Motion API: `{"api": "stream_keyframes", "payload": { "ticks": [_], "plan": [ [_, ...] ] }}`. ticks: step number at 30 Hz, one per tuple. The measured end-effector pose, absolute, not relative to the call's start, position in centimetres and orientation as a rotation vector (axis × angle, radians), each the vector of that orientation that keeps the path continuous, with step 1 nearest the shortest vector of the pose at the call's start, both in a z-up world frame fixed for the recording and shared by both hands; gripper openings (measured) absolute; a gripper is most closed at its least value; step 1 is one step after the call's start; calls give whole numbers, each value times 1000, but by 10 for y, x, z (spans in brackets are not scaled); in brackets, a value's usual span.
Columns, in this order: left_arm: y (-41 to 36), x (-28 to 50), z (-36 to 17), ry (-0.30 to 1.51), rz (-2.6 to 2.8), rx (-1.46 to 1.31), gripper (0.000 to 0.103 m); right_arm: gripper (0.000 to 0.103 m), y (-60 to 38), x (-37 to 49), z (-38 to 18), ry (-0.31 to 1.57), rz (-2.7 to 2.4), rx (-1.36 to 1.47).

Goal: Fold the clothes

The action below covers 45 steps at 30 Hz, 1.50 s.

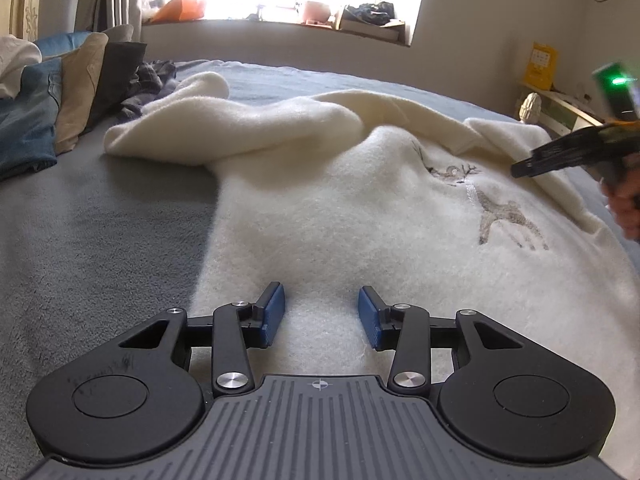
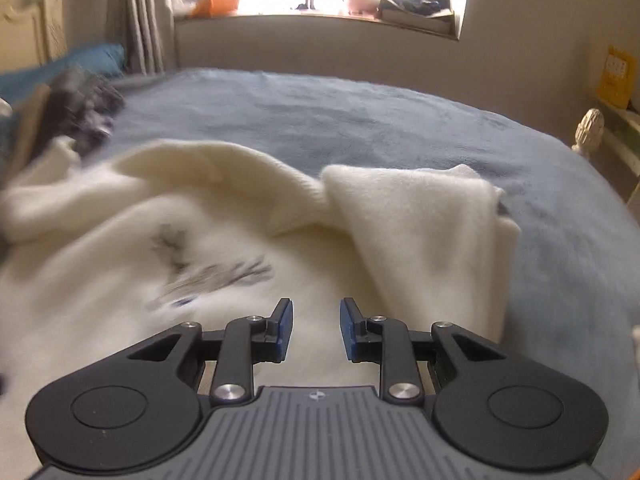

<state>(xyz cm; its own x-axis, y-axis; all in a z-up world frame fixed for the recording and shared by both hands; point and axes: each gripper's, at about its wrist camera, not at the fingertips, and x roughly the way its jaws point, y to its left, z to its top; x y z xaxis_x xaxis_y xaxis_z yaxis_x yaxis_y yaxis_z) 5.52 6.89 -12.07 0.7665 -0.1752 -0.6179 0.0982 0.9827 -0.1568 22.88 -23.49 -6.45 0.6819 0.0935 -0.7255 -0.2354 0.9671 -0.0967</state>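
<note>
A cream fleece sweater (image 1: 360, 208) with a grey deer print (image 1: 508, 220) lies spread on the grey-blue bed (image 1: 80, 232). One sleeve (image 1: 224, 128) is rumpled across the far left. My left gripper (image 1: 321, 312) hovers open low over the sweater's near part, nothing between its blue pads. In the right wrist view the same sweater (image 2: 120, 280) is blurred; a folded-over sleeve (image 2: 420, 216) lies to the right. My right gripper (image 2: 316, 326) is open just above the fabric. The right gripper (image 1: 524, 168) also shows at the left view's right edge, held by a hand (image 1: 628, 208).
A pile of clothes (image 1: 60, 92), jeans, tan and dark items, lies at the bed's far left. A windowsill (image 1: 320, 26) with clutter runs behind the bed. A bedpost knob (image 2: 590, 126) and a yellow box (image 1: 540, 66) stand at the right. Bare bed cover (image 2: 360, 120) stretches beyond the sweater.
</note>
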Motion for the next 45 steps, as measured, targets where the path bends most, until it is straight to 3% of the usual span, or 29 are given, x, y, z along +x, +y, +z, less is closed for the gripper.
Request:
{"api": "stream_keyframes", "payload": {
  "ticks": [3, 8, 12, 15, 18, 22, 30, 33, 37, 41, 42, 44, 45],
  "plan": [
    [71, 55, -121, 683, -153, -124, 41, 21, -259, 242, -63, 735, 63, -195],
    [70, 55, -121, 684, -155, -123, 41, 20, -344, 221, -56, 658, -173, 16],
    [71, 56, -120, 691, -157, -127, 41, 21, -426, 202, -76, 746, -332, 379],
    [71, 57, -119, 701, -157, -130, 41, 24, -452, 175, -72, 686, -320, 562],
    [72, 60, -117, 714, -153, -139, 41, 25, -441, 161, -54, 610, -216, 563],
    [72, 62, -116, 724, -149, -151, 42, 27, -386, 186, -41, 696, 62, 452],
    [71, 59, -118, 703, -141, -159, 42, 27, -265, 275, -92, 926, 262, 86],
    [72, 58, -119, 700, -141, -168, 42, 25, -263, 319, -105, 906, 212, 134],
    [78, 61, -112, 718, -150, -213, 42, 25, -293, 350, -104, 911, 107, 410],
    [98, 75, -84, 683, -164, -317, 43, 27, -312, 339, -102, 933, 131, 593],
    [102, 82, -74, 660, -169, -323, 43, 27, -313, 331, -102, 948, 163, 618],
    [104, 109, -62, 636, -184, -272, 65, 27, -314, 315, -106, 979, 226, 658],
    [104, 122, -57, 624, -192, -245, 71, 27, -313, 310, -110, 1000, 254, 667]
  ]
}}
